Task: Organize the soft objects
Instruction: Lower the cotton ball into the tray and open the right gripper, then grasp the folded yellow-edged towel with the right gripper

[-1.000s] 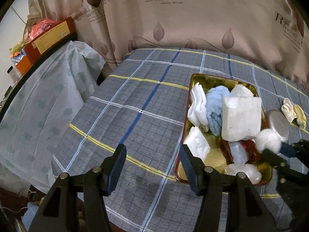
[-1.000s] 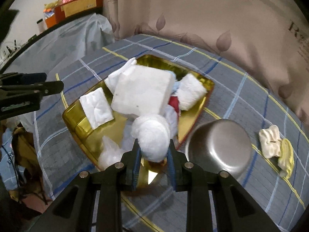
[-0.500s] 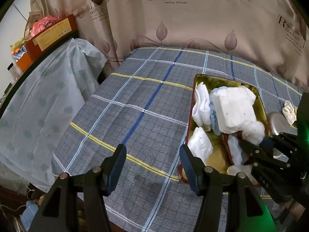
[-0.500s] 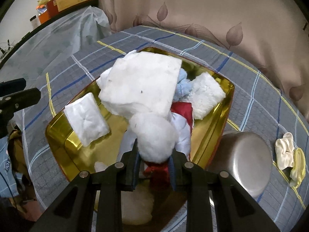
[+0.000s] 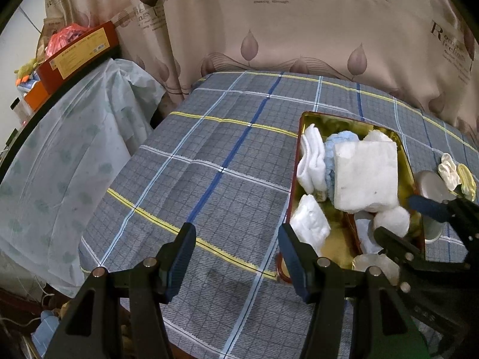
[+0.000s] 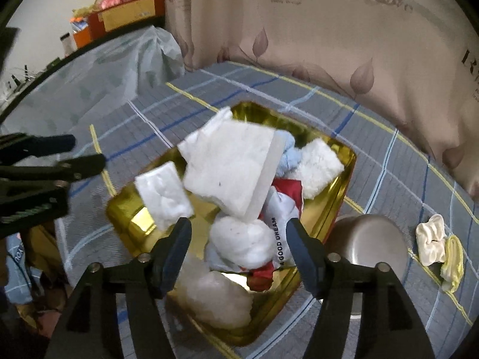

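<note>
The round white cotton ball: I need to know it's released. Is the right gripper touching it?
Apart. In the right wrist view, the right gripper is open, with gaps between both fingers and the round white cotton ball.

Curtain (image 5: 299, 30), top center of left wrist view: "Romaic feelings" in dark print, small lines beneath too blurred to read; "love" on a round motif at upper right; a cut-off "Romaic feelings" at the right edge. Right wrist view, lower center: white and red cloth (image 6: 281, 209) in the gold tin (image 6: 338, 209) reads "A GOOD DREAM". Orange box (image 5: 80, 53), upper left of left wrist view: yellow label, print illegible.
</note>
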Available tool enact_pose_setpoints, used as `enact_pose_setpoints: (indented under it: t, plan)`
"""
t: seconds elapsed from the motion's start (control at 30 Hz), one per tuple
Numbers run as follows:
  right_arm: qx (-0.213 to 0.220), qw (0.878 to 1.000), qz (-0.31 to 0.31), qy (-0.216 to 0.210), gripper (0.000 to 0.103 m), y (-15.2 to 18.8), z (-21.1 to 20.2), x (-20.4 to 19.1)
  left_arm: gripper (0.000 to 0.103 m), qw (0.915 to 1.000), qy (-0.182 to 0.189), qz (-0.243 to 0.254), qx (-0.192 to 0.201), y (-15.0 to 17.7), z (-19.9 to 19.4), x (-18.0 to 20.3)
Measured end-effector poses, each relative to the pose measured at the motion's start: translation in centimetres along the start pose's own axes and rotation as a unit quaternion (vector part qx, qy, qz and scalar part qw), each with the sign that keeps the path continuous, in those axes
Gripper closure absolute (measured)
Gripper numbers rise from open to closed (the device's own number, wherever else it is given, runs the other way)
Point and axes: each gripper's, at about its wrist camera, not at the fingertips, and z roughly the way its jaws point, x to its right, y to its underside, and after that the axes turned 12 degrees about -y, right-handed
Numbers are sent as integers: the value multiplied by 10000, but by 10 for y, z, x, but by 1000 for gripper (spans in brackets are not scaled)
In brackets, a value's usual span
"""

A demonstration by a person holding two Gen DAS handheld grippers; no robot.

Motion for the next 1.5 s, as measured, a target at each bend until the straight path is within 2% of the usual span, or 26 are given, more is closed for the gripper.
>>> enact_pose_setpoints:
  t: [0.3, 0.53, 0.77, 1.13, 1.33, 1.5]
  plan:
    - [217, 9996, 57, -142, 39, 8, -31, 0, 44, 10000, -26, 92, 9, 2, 1, 6]
    - [430, 9985, 343, -41, 39, 26, -63, 27, 44, 9998, -84, 181, 13, 4, 3, 12]
    - [542, 9935, 888, 456, 39, 57, -96, 88, 44, 9996, -93, 275, 31, 6, 2, 17]
    - [583, 9720, 1845, 1333, 39, 116, -142, 199, 44, 9995, -102, 309, -30, 6, 5, 19]
    - [534, 9642, 2179, 1411, 39, 127, -141, 244, 44, 9996, 27, 252, -81, 5, 8, 17]
    - [689, 9601, 2330, 1386, 39, 116, -136, 262, 44, 9992, 0, 387, -34, 6, 3, 28]
